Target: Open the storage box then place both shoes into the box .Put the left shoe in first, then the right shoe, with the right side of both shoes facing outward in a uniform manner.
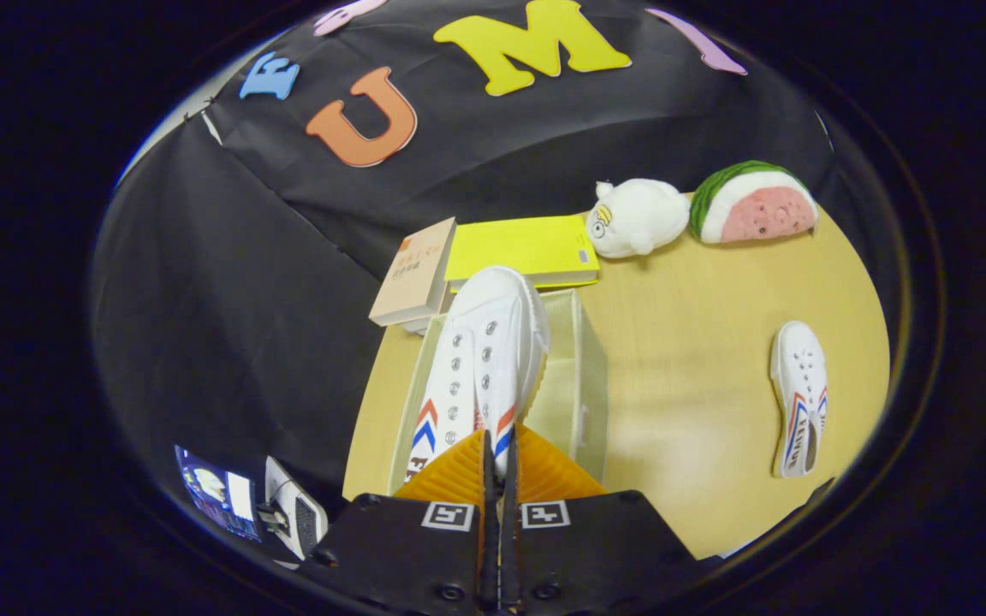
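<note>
While tongs (498,453) grip it, shoe (480,359) overhangs box (583,376).

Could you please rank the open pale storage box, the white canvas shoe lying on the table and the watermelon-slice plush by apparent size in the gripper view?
1. Open pale storage box.
2. Watermelon-slice plush and white canvas shoe lying on the table: alike, unranked.
The gripper is shut on the other shoe.

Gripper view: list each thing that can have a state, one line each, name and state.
gripper: shut on the held shoe's rear edge.
held shoe: gripped, toe pointing away, over the box.
storage box: open, lid not seen.
second shoe: lying on the table, apart from the box.
yellow book: closed, flat beyond the box.
tan book: closed, tilted beside the yellow one.
</note>
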A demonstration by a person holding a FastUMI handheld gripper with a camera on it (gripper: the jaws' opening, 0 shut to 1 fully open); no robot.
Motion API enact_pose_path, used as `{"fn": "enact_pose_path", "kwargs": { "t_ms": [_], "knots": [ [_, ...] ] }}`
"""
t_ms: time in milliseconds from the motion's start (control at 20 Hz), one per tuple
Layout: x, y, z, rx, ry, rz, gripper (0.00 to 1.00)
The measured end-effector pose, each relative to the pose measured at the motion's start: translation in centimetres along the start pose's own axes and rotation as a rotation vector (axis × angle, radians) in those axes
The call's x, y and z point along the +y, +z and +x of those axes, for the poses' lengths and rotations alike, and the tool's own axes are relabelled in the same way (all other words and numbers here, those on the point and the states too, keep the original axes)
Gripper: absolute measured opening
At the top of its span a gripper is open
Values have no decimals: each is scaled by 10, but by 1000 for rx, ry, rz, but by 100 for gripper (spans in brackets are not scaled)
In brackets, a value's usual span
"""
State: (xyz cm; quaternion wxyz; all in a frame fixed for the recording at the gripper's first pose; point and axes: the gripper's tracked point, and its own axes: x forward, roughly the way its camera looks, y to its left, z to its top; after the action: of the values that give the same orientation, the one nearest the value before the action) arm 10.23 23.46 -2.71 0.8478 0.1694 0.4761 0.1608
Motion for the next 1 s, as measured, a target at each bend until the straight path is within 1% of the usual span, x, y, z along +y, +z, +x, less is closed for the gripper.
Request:
{"fn": "enact_pose_path", "kwargs": {
  "t_ms": [200, 250, 600, 750, 850, 900, 950, 1000],
  "knots": [
    [14, -23, 51, 33, -33, 19, 7],
    [16, -28, 63, 39, -42, 3, 7],
    [7, -49, 132, 72, -137, 34, 7],
    [10, -66, 150, 143, -150, 52, 7],
    [11, -63, 152, 148, -154, 46, 8],
    [13, -63, 151, 156, -142, 42, 9],
    [19, -63, 149, 166, -114, 48, 11],
    [22, -62, 147, 176, -104, 49, 18]
  ]
}}
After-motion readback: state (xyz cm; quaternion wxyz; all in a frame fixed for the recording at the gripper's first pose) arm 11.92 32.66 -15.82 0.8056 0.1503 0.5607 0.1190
